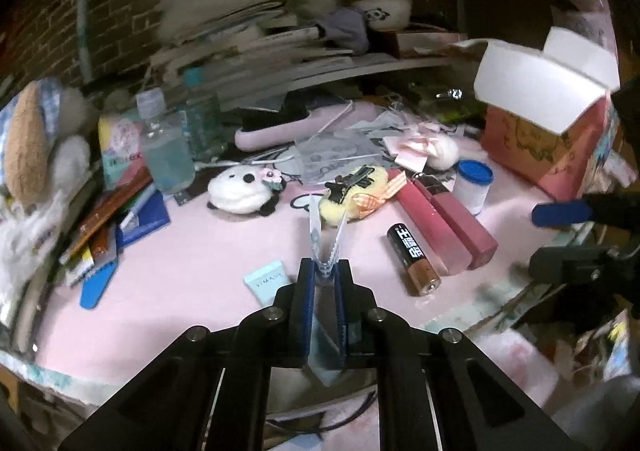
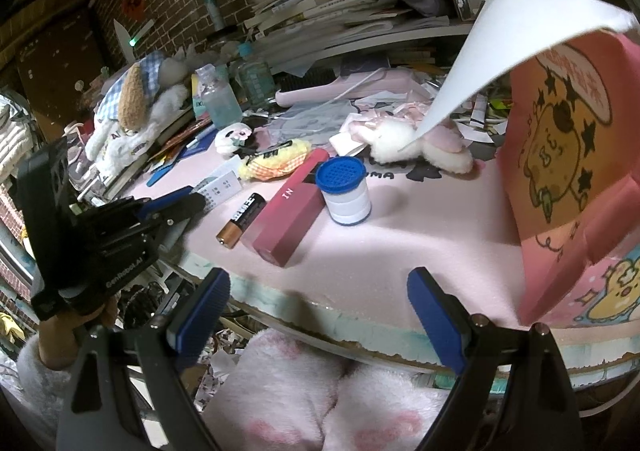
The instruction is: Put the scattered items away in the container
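Two claw pads hide much of the pinched packet (image 1: 325,251).

My left view: low over counter (image 1: 192,259), facing the brick wall
My right view: counter edge, facing left
Shared: battery (image 1: 414,260) (image 2: 241,220)

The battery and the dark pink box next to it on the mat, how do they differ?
The battery is a round cylinder, black with a copper end; the dark pink box is a square-edged stick in one colour. The battery is shorter and thinner than the box. The battery bears white print along its black part, the box only small letters. Both lie flat, side by side, on the pink mat.
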`<state>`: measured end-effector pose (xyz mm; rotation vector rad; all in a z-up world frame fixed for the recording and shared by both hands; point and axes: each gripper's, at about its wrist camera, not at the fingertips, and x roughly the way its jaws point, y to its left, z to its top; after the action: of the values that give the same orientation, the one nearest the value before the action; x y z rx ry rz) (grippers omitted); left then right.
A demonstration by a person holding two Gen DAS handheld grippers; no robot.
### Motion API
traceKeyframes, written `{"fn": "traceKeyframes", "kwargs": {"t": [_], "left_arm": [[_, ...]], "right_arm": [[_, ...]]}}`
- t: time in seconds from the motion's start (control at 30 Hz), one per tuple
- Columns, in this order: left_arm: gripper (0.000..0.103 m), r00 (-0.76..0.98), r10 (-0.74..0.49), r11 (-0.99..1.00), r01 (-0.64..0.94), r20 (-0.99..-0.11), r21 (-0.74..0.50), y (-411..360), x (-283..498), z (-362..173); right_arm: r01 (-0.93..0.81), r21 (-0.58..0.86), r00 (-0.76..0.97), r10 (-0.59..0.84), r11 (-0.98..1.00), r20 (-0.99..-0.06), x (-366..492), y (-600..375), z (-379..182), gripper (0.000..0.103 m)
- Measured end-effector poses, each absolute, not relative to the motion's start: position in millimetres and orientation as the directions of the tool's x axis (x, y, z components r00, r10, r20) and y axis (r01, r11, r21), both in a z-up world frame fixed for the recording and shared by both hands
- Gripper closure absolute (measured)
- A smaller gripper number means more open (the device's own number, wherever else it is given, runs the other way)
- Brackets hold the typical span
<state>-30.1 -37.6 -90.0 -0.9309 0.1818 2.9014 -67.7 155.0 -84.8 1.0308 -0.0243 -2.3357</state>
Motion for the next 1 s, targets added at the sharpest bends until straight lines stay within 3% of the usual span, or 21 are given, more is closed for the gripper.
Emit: {"fn": "traceKeyframes", "kwargs": {"t": [0.23, 0.6, 1.0], "left_arm": [[0.095, -0.812, 0.054, -0.989, -0.125, -0.581, 0.083, -35.1, -41.7, -92.5], [0.1, -0.806, 0.075, -0.989, -0.136, -0.587, 0.061, -35.3, -44.4, -89.1], [0.1, -0.851, 0.108, -0.987, -0.156, -0.514, 0.05, -36.2, -43.6, -46.4]], "right_arm": [[0.508, 0.239, -0.53, -0.519, -0.828, -0.671, -67.3, 153.1, -84.4, 0.014], [0.51, 0.251, -0.526, -0.529, -0.823, -0.666, -68.6, 153.6, -84.6, 0.014], [0.501, 0.263, -0.534, -0.534, -0.824, -0.656, -68.5, 156.8, -84.9, 0.014]]}}
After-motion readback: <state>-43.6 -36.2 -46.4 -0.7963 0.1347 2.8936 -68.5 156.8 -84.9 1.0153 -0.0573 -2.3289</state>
